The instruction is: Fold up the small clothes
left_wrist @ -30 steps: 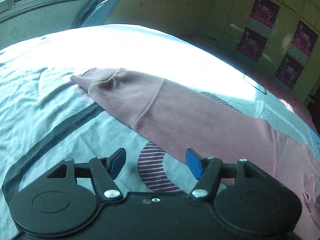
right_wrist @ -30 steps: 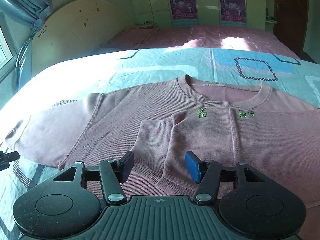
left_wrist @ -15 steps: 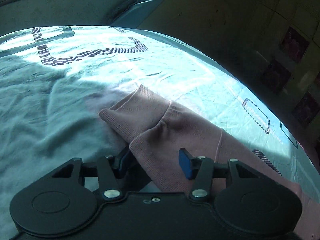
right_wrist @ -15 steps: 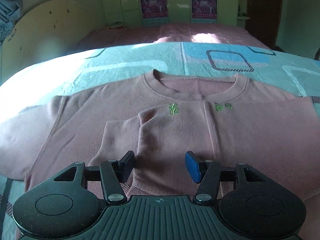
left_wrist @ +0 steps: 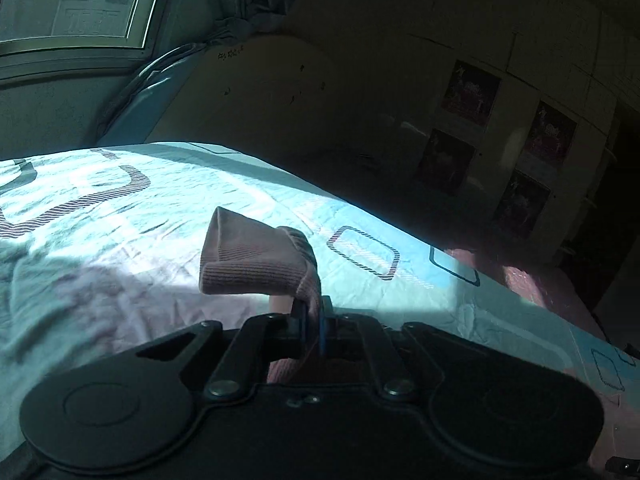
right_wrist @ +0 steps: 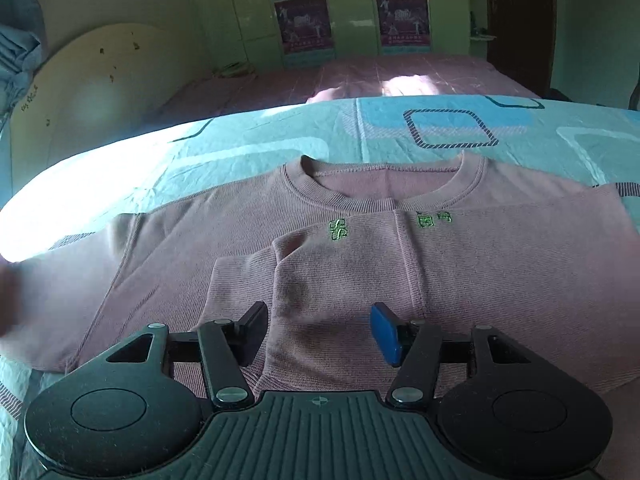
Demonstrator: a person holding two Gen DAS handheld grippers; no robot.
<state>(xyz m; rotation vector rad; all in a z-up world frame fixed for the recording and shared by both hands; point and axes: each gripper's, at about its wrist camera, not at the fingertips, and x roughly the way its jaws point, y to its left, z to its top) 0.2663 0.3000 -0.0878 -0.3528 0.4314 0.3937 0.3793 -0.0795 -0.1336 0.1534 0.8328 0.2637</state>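
Sunlit bed (right_wrist: 248,140), pink sweater (right_wrist: 480,264) spread flat for folding.
My left hand-held gripper (left_wrist: 311,322) is clamped on the sleeve cuff (left_wrist: 256,256), lifted to fold inward; my right hand-held gripper (right_wrist: 318,330) hovers half-open, empty, over the folded sleeve.

We see a pink ribbed-knit cloth sweater (right_wrist: 360,280) on a crinkled matt cotton bedsheet (right_wrist: 248,140), tongs (right_wrist: 318,328) in matt black plastic with shiny metal screws.

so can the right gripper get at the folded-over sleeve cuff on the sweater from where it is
Probably yes: the right gripper is open, the folded-over cuff lies uncovered just ahead of it on the pink sweater.
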